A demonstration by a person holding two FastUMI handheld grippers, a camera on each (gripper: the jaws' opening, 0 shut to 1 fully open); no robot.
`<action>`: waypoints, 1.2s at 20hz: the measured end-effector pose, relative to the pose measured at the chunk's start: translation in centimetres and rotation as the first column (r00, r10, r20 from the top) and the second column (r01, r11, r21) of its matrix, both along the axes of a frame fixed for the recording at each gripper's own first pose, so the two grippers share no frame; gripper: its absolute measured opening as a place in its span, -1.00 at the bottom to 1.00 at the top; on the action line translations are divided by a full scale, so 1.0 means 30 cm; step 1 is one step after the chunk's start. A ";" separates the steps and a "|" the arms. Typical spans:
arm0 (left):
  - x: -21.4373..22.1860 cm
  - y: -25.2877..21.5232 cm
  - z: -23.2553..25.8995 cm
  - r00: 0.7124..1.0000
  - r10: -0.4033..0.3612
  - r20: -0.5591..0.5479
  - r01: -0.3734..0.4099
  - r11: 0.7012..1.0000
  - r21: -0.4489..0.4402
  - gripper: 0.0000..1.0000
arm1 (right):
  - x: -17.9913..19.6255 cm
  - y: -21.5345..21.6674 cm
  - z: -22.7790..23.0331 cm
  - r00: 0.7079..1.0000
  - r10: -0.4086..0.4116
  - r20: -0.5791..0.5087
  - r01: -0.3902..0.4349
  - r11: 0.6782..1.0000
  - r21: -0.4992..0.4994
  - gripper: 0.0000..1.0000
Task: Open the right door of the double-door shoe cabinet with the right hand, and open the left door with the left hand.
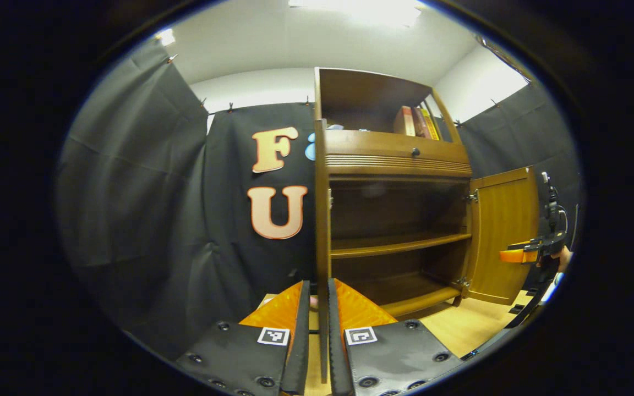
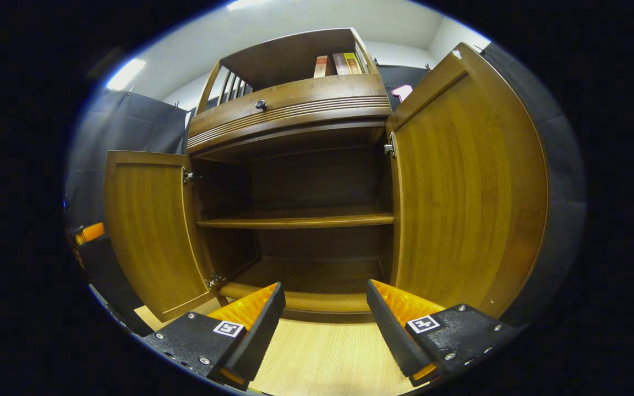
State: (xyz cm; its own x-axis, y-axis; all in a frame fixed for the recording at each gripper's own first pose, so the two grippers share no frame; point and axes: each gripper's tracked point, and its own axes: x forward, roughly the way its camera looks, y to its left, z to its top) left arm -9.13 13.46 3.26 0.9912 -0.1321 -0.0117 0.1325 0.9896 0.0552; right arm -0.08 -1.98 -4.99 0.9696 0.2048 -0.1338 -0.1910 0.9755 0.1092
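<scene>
1. Nearest us in the left gripper view, our left gripper (image 1: 318, 330) has its fingers pinching the free edge of the left door (image 1: 323, 231), which we see edge-on as a thin upright board running up between the fingers.
2. That door's long axis stands vertical, and its hinge lies straight ahead along the fingers, so we judge any further swing must carry the edge sideways, away from the cabinet's opening.
3. In the right gripper view our right gripper (image 2: 325, 324) has its fingers spread wide, holding nothing, above the pale wood floor (image 2: 328, 357) before the cabinet's base.
4. The right door (image 2: 465, 187) stands swung well out, just right of those fingers; the left door appears opposite it, also swung out.
5. Between them the shoe cabinet (image 2: 295, 181) shows a bare middle shelf (image 2: 295, 221).
6. Farther up sit a drawer knob (image 2: 261, 104) and some books (image 2: 339, 64).
7. We judge both doors open, with only release left.
</scene>
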 end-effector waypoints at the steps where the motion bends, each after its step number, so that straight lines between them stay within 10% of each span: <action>1: 0.012 -0.042 0.021 1.000 -0.016 0.007 0.016 1.000 0.007 -0.54 | 0.002 0.000 -0.001 1.000 0.001 0.002 -0.001 1.000 0.001 1.00; 6: 0.102 -0.254 0.065 0.998 -0.063 -0.026 0.061 0.996 -0.061 -0.57 | -0.010 -0.024 -0.004 1.000 -0.014 0.008 0.014 1.000 0.003 1.00; 19: 0.249 -0.492 -0.042 0.987 0.155 -0.029 -0.155 0.988 0.003 -0.55 | -0.074 -0.140 0.014 0.994 -0.108 0.031 0.107 0.994 0.014 1.00; 24: 0.248 -0.511 -0.066 0.985 0.175 -0.011 -0.174 0.983 0.067 -0.19 | -0.081 -0.154 0.015 0.993 -0.115 0.028 0.114 0.993 0.020 1.00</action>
